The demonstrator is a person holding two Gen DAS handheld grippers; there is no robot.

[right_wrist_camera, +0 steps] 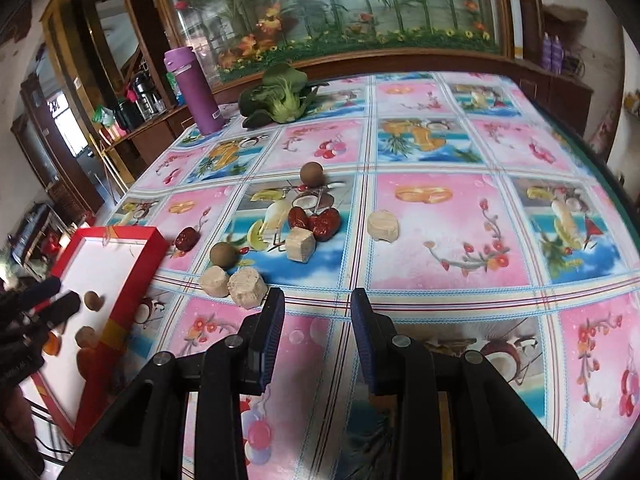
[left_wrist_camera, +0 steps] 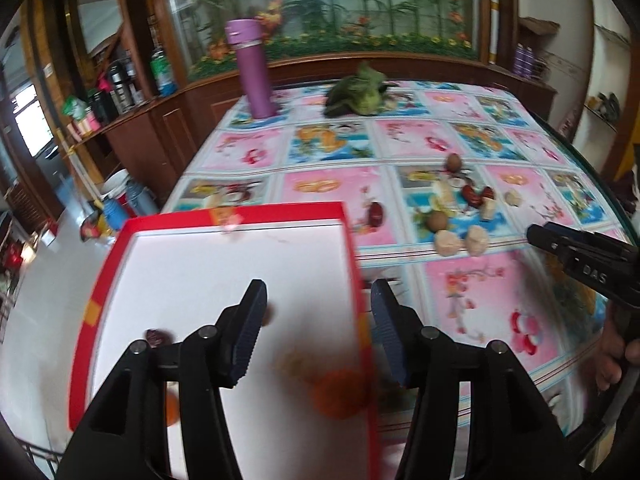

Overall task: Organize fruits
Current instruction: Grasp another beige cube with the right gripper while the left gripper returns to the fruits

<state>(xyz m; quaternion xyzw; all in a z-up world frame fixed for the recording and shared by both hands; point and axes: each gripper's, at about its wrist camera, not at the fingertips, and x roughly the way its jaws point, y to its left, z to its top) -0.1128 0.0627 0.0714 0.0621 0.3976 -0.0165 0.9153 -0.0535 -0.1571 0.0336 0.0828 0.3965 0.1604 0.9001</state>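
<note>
Several pieces left on cloth: two brown round fruits (right_wrist_camera: 311,175), three red dates (right_wrist_camera: 320,221), four pale cut chunks (right_wrist_camera: 247,289), scattered near the middle of the patterned tablecloth (right_wrist_camera: 452,240), well apart from the box.
Already boxed: a few blurred pieces, one orange fruit (left_wrist_camera: 340,394) among them, lying in the red box (left_wrist_camera: 352,240) at the table's left edge.
Handling, round fruits: likely light and hard-shelled, prone to rolling; best pinched across the widest part.
Handling, dates: probably light, wrinkled, slightly yielding; grip across the short side, gentle squeeze.
Handling, chunks: look dry and crumbly, flat-faced; take by two opposite flat faces, little force.
Left gripper (left_wrist_camera: 316,312): wide apart and empty, poised above the box's right wall, one finger over the white floor, the other over the cloth outside.
Right gripper (right_wrist_camera: 318,320): moderately parted, holding nothing, low over the cloth, pointed forward just short of the two nearest pale chunks.
Hand: part of one visible at the right gripper's handle in the left view, wrapped round the grip.
Bystanders: purple flask (right_wrist_camera: 196,88) and leafy greens (right_wrist_camera: 280,96) at the far end, clear of the work.
Likely next: right gripper onto the nearest chunk, a judgement only.
</note>
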